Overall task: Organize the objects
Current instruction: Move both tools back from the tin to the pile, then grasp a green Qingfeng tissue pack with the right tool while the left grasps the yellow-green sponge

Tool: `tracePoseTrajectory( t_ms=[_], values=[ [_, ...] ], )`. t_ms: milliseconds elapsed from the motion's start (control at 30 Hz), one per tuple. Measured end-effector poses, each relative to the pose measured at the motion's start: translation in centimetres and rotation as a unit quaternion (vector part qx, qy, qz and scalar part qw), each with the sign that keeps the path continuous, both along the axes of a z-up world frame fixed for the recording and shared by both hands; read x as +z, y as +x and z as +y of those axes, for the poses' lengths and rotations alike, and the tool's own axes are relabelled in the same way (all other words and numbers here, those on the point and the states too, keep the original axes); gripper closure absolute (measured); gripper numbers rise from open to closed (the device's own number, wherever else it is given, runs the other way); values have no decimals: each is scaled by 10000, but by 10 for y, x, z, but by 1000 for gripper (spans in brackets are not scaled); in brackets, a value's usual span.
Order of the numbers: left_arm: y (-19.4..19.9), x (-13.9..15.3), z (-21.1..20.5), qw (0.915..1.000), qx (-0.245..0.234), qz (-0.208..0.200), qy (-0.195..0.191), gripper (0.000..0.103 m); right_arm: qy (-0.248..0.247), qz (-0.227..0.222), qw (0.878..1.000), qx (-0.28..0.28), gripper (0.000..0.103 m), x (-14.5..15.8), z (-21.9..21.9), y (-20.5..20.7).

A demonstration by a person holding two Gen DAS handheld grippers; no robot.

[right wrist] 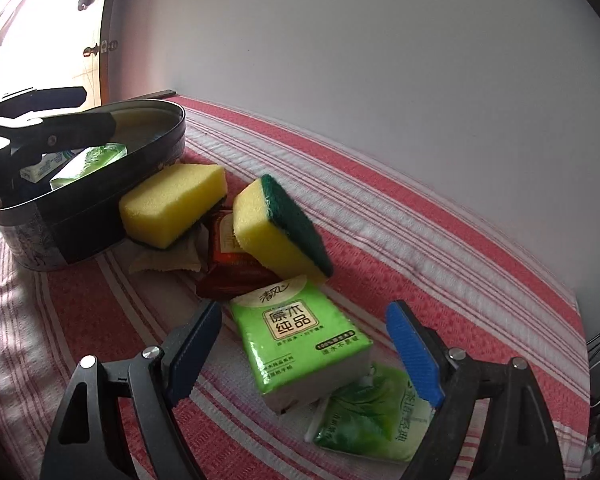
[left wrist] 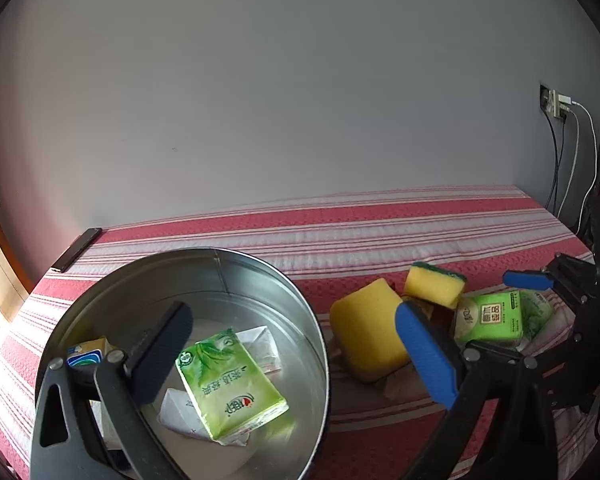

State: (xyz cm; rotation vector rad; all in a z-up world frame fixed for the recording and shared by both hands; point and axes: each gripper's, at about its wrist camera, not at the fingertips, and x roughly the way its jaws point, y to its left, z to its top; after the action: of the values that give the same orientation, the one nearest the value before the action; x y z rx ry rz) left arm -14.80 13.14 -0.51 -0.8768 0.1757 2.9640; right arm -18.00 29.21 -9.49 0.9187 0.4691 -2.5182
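L gripper (left wrist: 296,354) spread wide over round tin (left wrist: 300,300), green tissue pack (left wrist: 232,384) lying inside; R gripper (right wrist: 304,354) spread, straddling 2nd tissue pack (right wrist: 300,340), pads apart from it

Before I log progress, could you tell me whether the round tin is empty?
Not empty: the tin holds a green tissue pack and other small packets.

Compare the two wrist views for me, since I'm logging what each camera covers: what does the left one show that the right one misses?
Only the left wrist view shows the tin's inside floor: a green tissue pack on white packets, plus wall sockets. Only the right shows a dark red packet, a soft green pack and the tin's dark outside. Both show two yellow sponges, the boxed green tissue pack and the striped cloth.
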Motion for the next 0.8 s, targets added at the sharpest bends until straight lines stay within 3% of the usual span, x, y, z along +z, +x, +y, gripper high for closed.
tracePoseTrajectory(
  t_ms=[67,267,467,567,800],
  values=[
    [-1,-1,4,10000,-47,7,-35,0,-9,-130,9999,43,42,-2,-1,1],
    [-4,-3,13,9998,-139,2,-113,0,-145,-27,9999,55,50,2,-2,15],
    [-5,-1,21,9996,-206,47,-202,0,-555,83,9984,-17,51,9,7,25],
    [-7,-2,25,9995,-190,44,-261,0,-378,78,9993,24,51,8,1,27],
    [-7,-2,27,9993,-191,60,-303,0,-334,-525,9979,152,51,-5,-5,15]
  ],
)
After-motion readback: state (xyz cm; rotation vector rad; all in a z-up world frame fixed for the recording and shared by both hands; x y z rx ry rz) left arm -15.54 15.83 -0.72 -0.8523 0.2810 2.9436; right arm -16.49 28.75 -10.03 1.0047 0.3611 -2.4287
